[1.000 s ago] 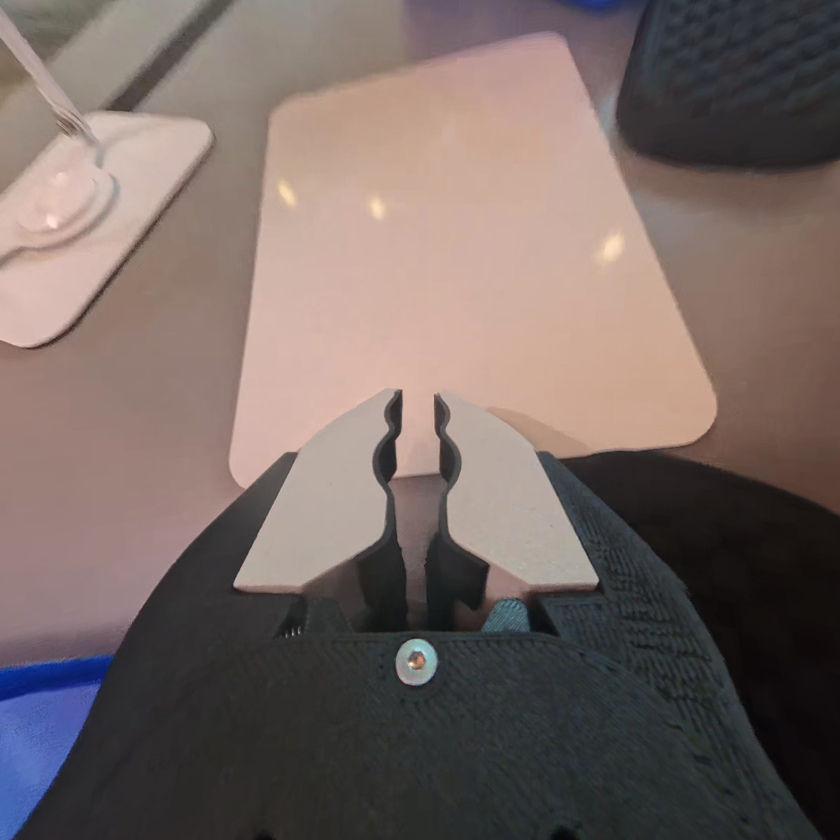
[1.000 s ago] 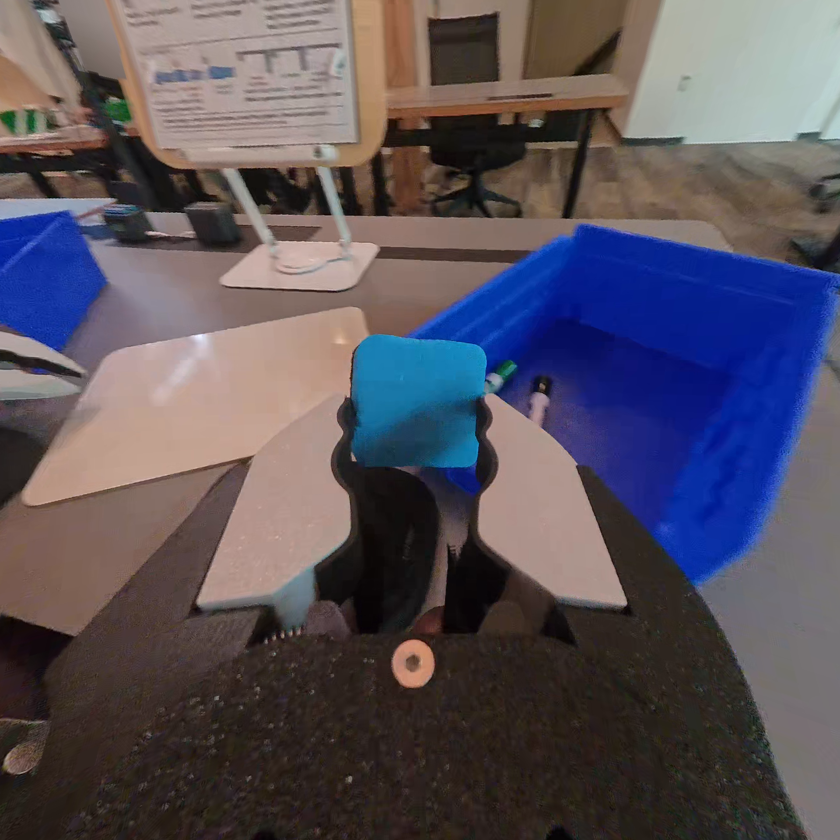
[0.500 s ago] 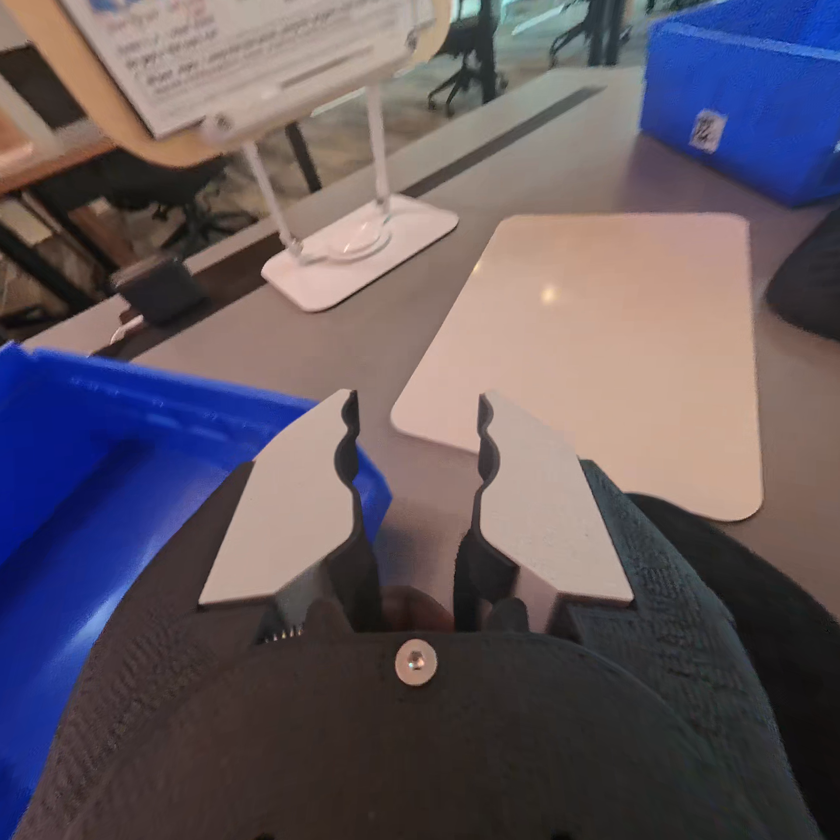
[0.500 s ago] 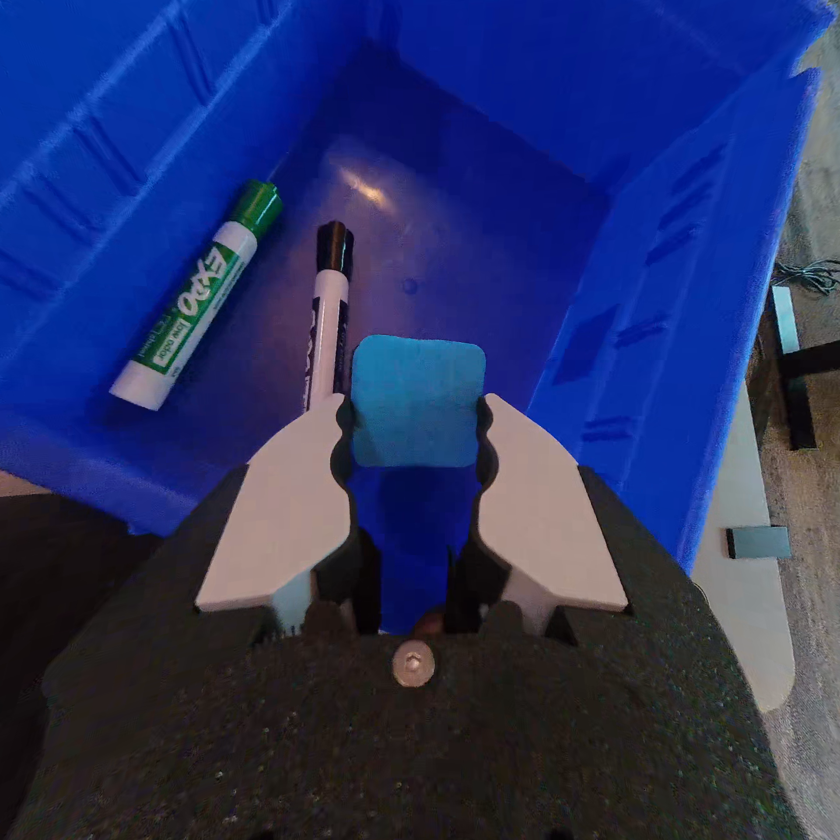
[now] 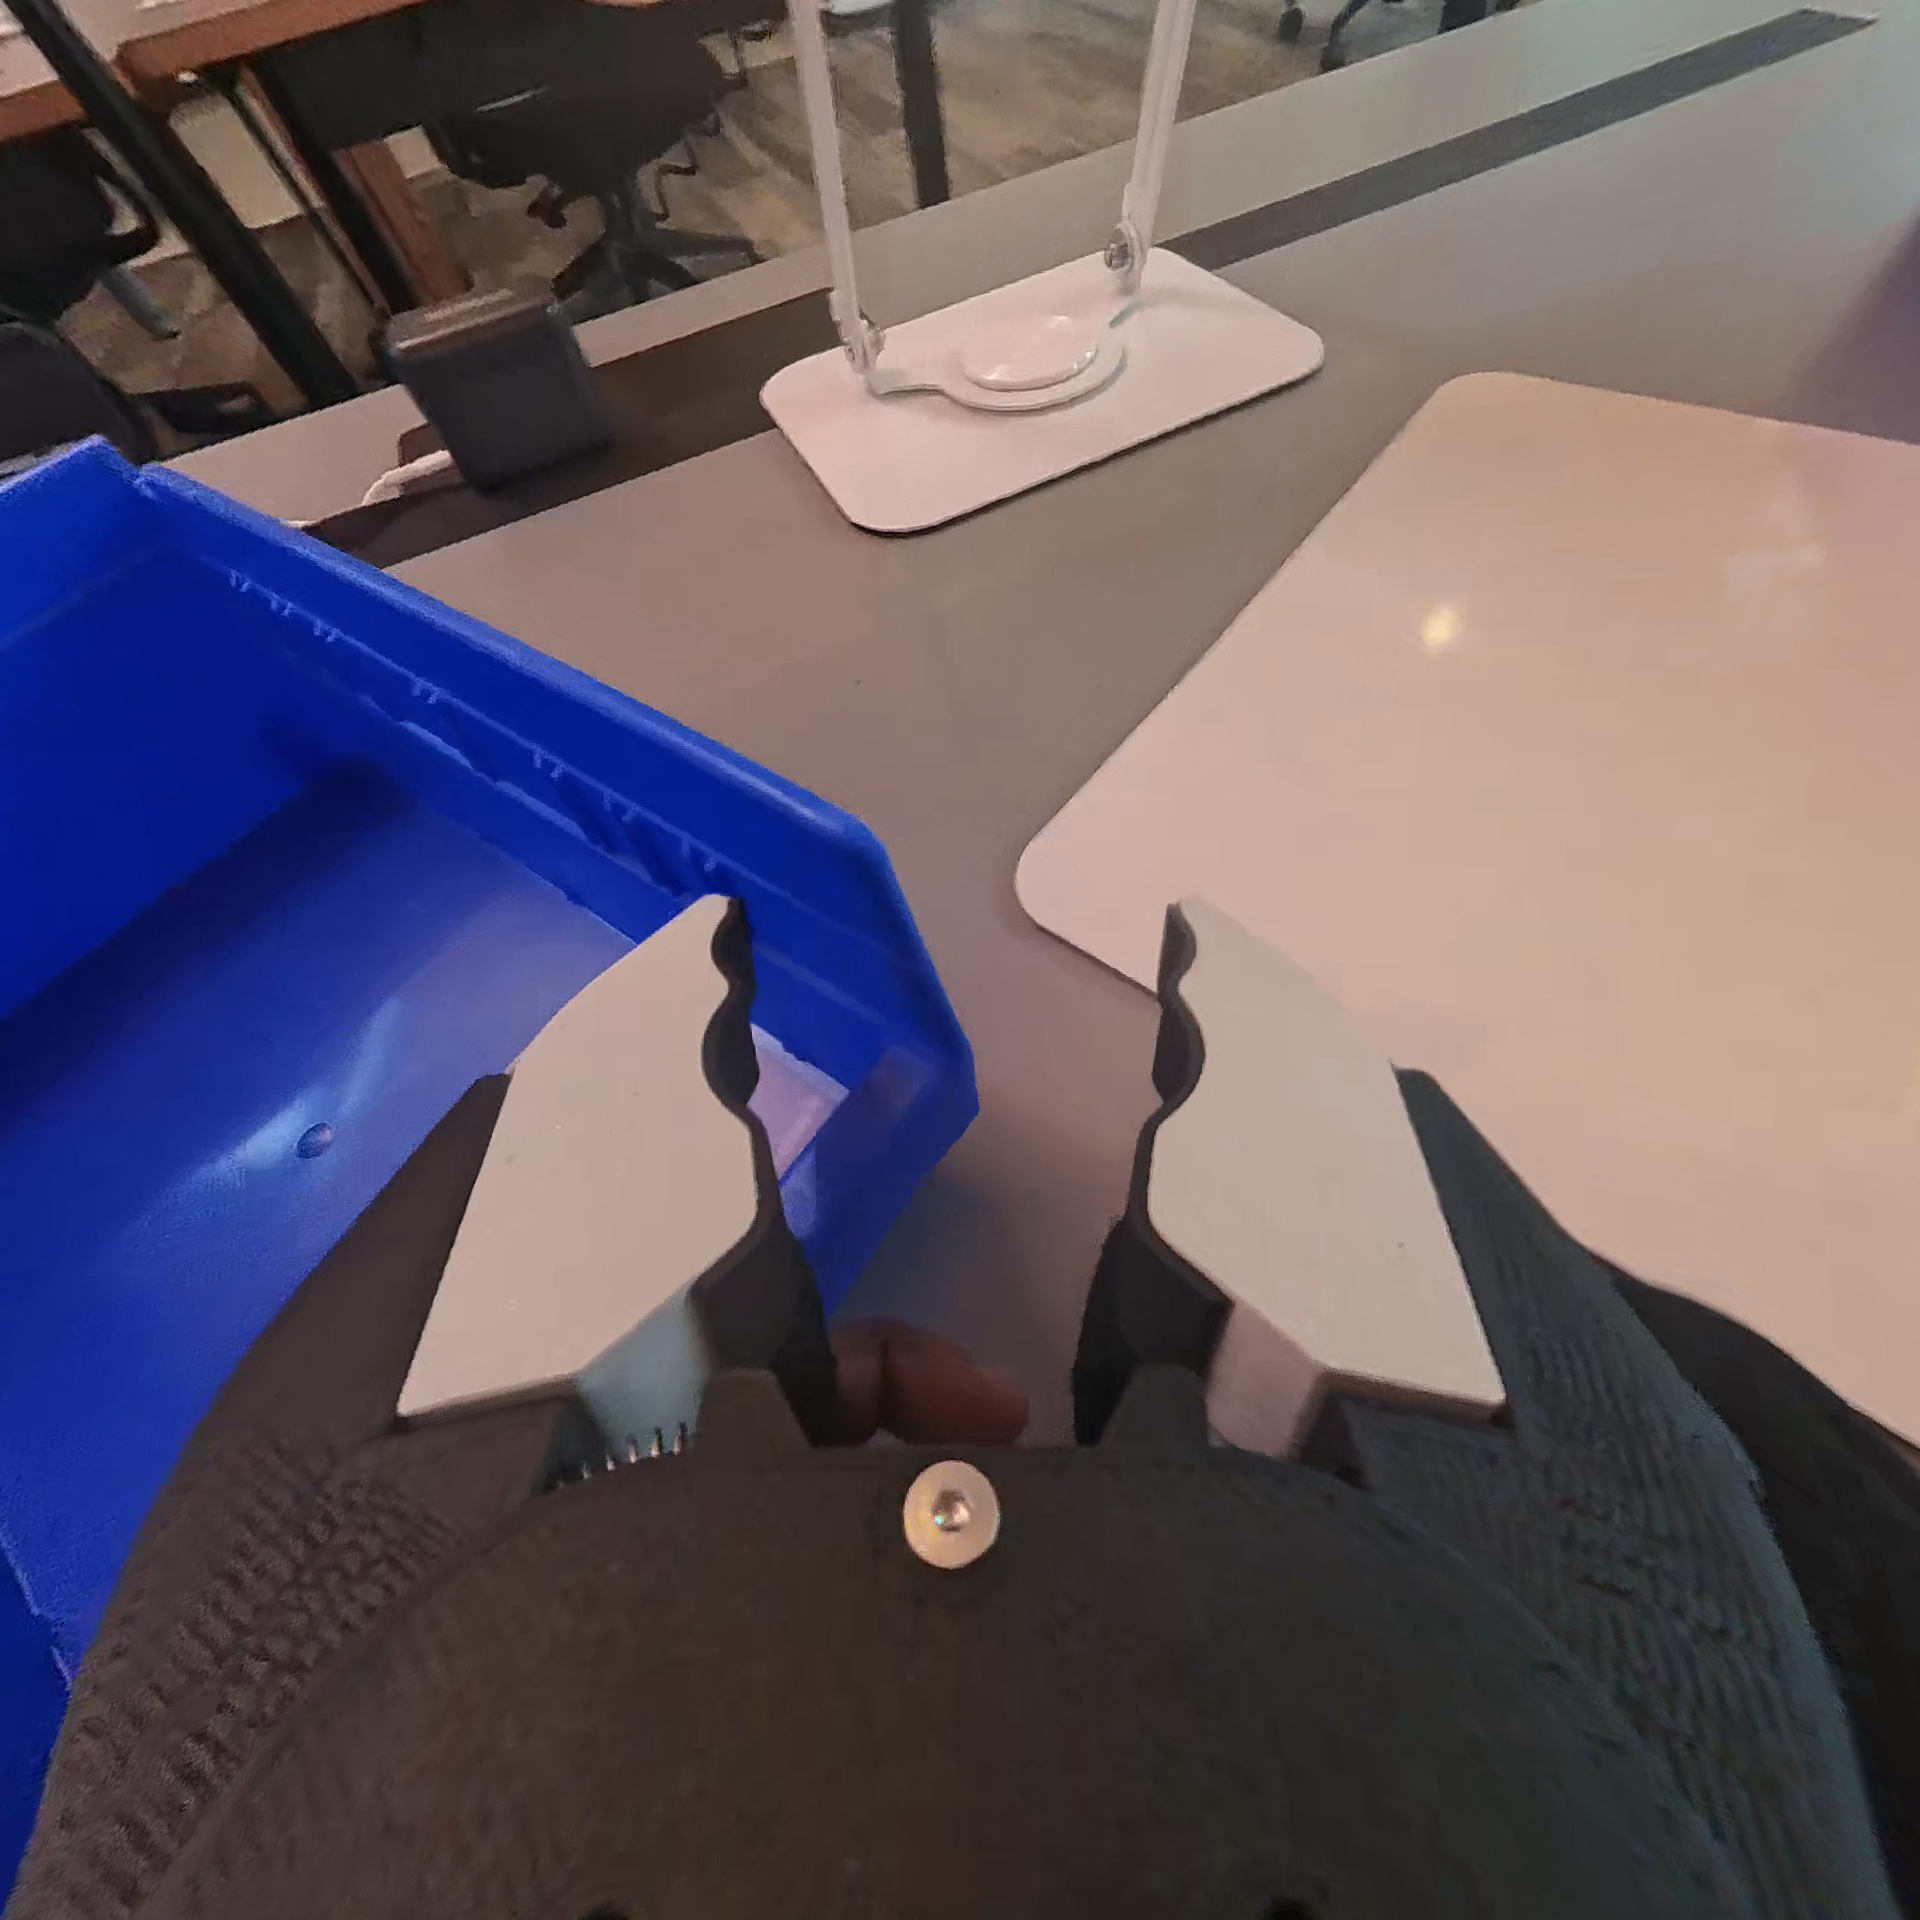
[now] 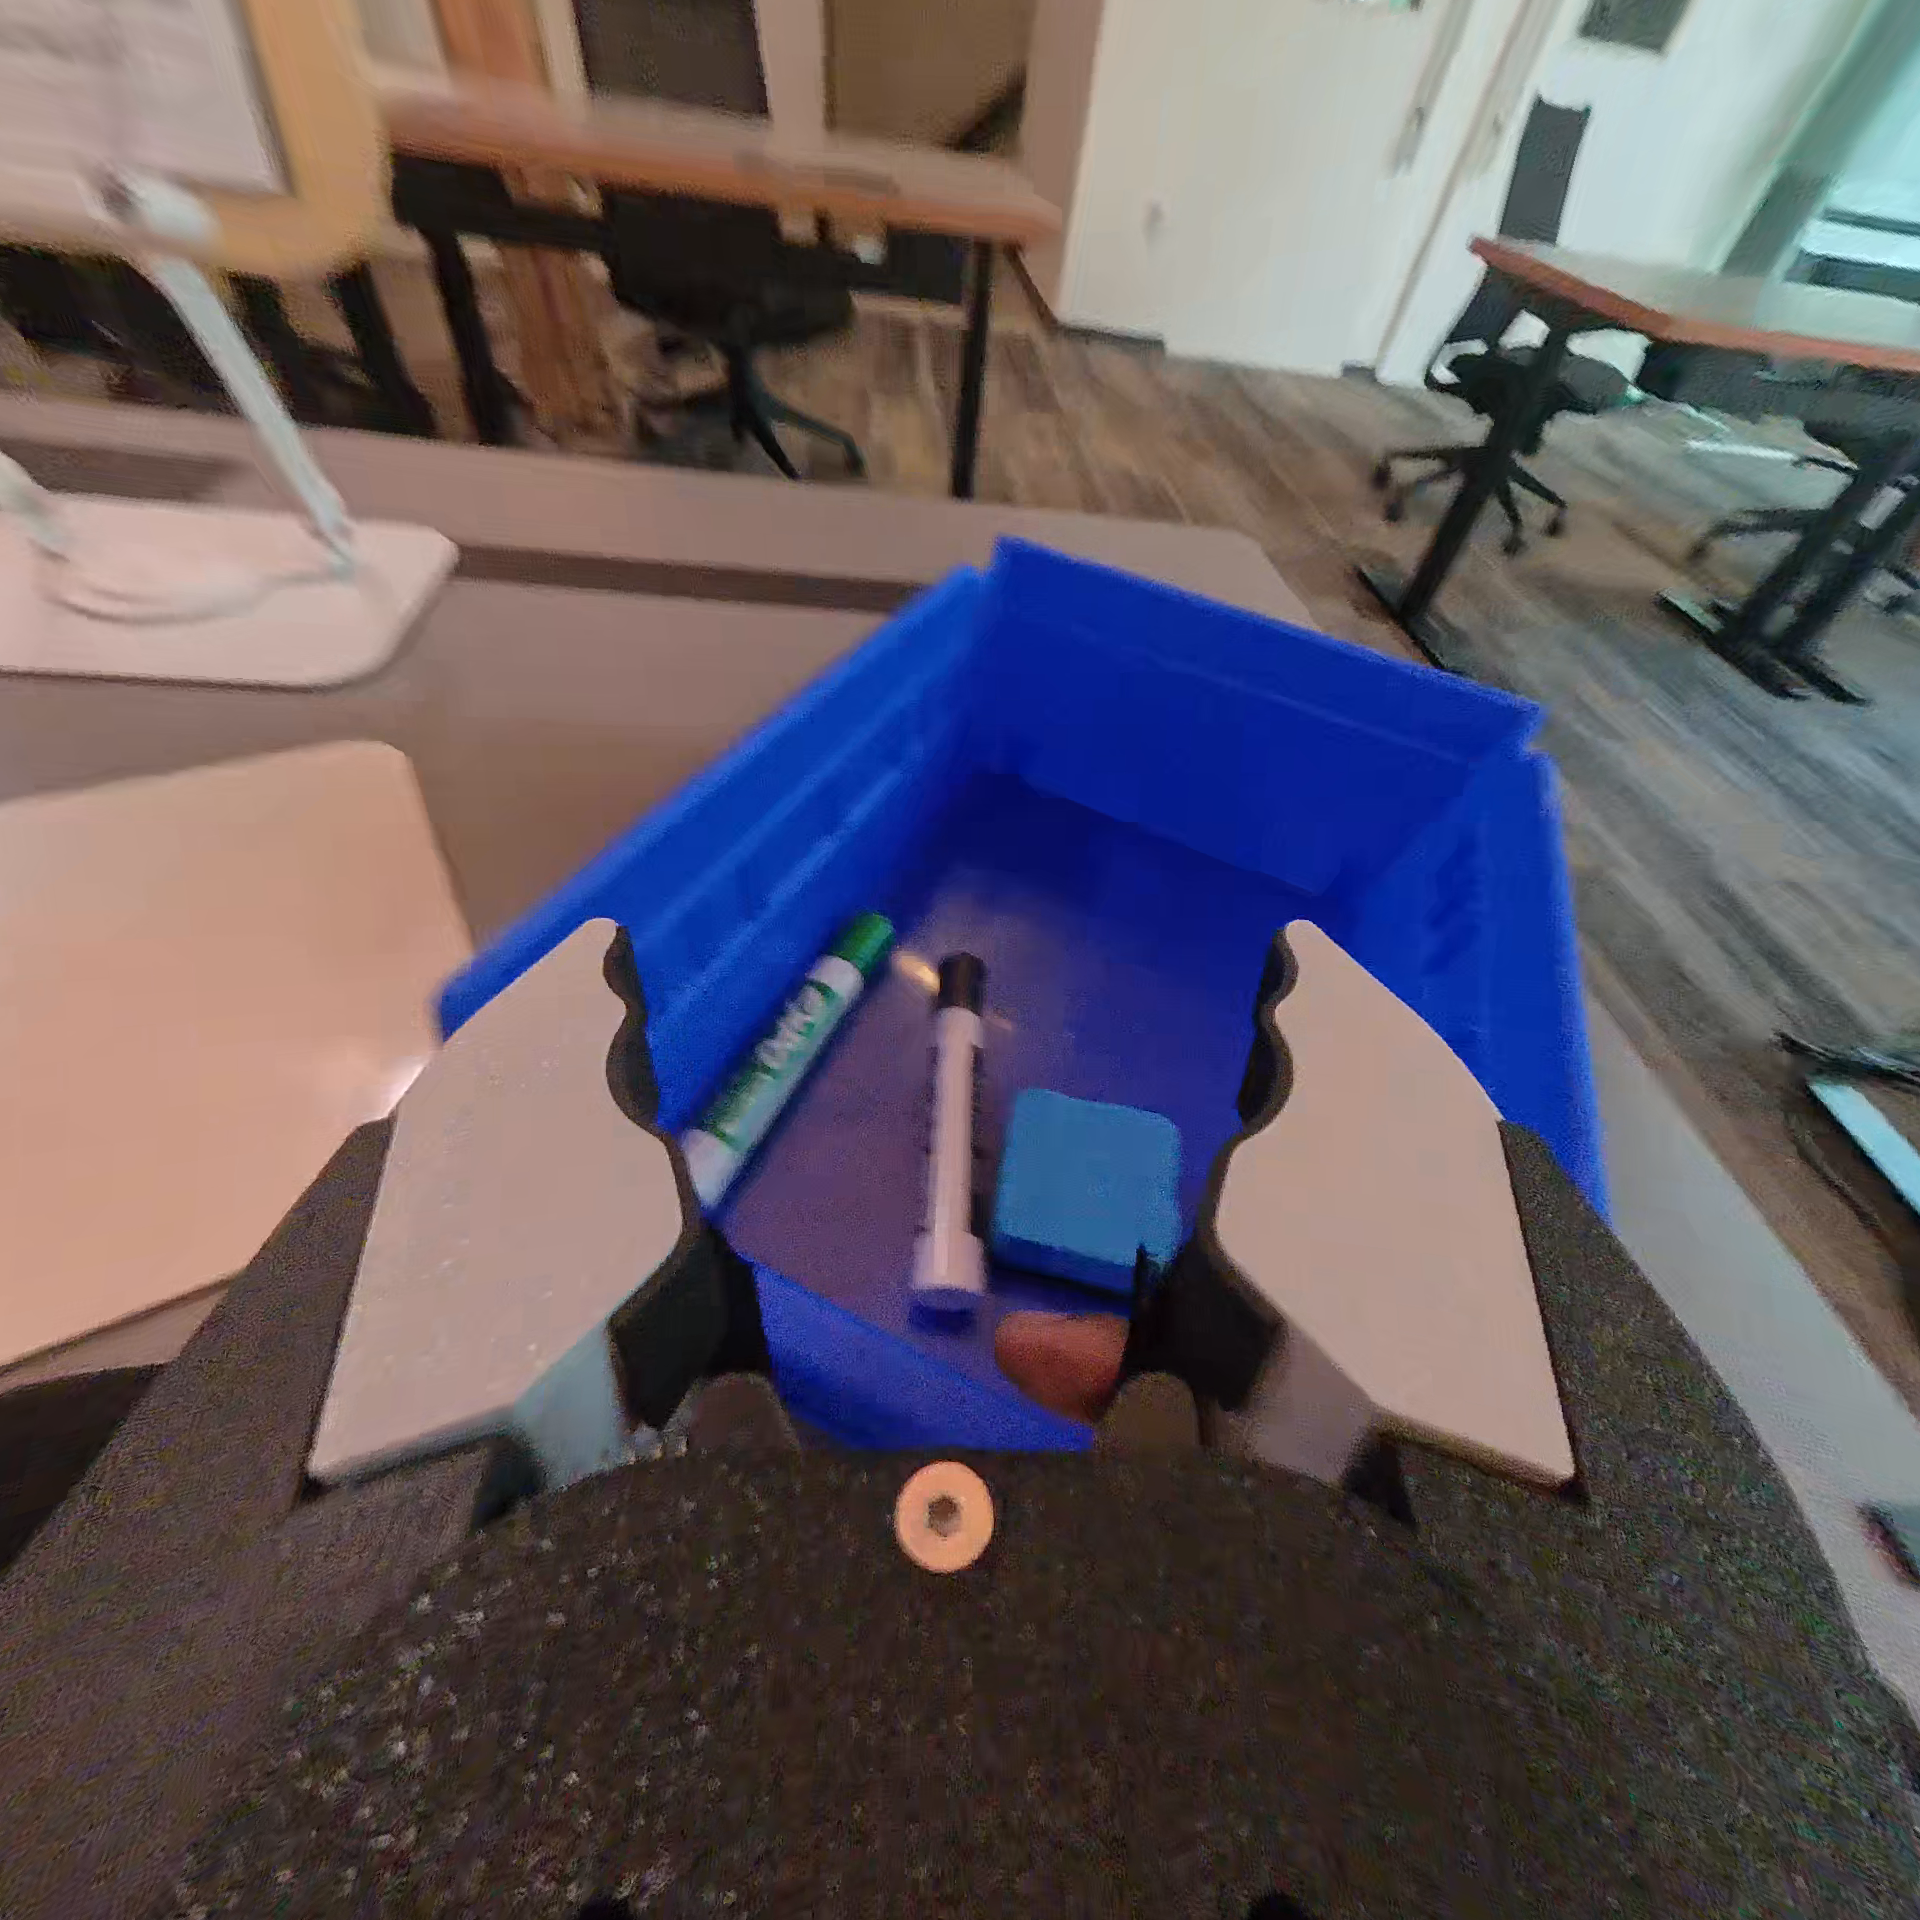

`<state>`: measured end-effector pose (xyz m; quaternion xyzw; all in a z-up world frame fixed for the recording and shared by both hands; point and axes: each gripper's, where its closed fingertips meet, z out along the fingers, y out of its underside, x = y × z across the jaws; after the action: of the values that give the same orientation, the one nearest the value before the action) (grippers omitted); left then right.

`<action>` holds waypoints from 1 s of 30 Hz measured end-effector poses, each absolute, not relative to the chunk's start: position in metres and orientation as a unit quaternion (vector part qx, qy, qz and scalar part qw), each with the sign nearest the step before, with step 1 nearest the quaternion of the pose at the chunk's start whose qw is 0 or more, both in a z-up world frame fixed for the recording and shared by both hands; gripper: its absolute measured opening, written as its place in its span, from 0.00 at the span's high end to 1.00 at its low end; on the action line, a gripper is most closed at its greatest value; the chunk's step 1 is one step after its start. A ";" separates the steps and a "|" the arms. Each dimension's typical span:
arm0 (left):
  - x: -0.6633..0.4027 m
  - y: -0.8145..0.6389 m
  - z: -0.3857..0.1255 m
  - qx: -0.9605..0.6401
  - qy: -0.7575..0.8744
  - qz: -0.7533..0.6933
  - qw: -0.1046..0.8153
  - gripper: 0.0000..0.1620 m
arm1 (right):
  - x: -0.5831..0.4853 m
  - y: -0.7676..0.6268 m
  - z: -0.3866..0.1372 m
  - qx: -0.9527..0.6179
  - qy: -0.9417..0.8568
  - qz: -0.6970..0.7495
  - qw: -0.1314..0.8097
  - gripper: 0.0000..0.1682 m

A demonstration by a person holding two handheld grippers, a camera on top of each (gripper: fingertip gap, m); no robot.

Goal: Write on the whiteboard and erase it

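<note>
Landmark: whiteboard (image 5: 1538, 831), blank, lying flat on the grey bench (image 5: 790, 623).

Surroundings, left wrist view: a blue bin (image 5: 312, 883) sits to the left of the whiteboard, near it but apart, a strip of bench between them. Beyond the whiteboard's far corner stands a white stand base (image 5: 1049, 405) with two clear uprights; left of that, a small dark box (image 5: 488, 405). Office chairs and desk legs lie past the bench edge.

Right wrist view: a second blue bin (image 6: 1195, 790) lies right of the whiteboard (image 6: 197, 997). Inside it are a green marker (image 6: 790, 1060), a black-capped marker (image 6: 956, 1132) and a blue eraser (image 6: 1086, 1184), side by side. Eraser lies flat on the bin floor just beside the black-capped marker. Both markers run lengthwise with caps toward the bin's far wall; the green one slants right.

Left hand-held gripper (image 5: 956, 914): jaws spread apart, nothing between them, over the gap between bin and whiteboard.

Right hand-held gripper (image 6: 951, 935): jaws wide apart, empty, above the bin's near end.
</note>
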<state>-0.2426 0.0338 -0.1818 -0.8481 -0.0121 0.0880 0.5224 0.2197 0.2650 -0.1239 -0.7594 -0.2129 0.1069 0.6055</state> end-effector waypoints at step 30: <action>-0.262 0.027 -0.161 -0.823 -0.003 0.245 0.513 0.95 | 0.133 0.241 -0.166 -0.768 -0.324 0.024 0.553 0.95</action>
<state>-0.2617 0.0266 -0.1608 -0.8228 -0.0025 0.2453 0.5126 0.1329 0.2408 -0.1657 -0.7676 -0.3238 0.0236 0.5527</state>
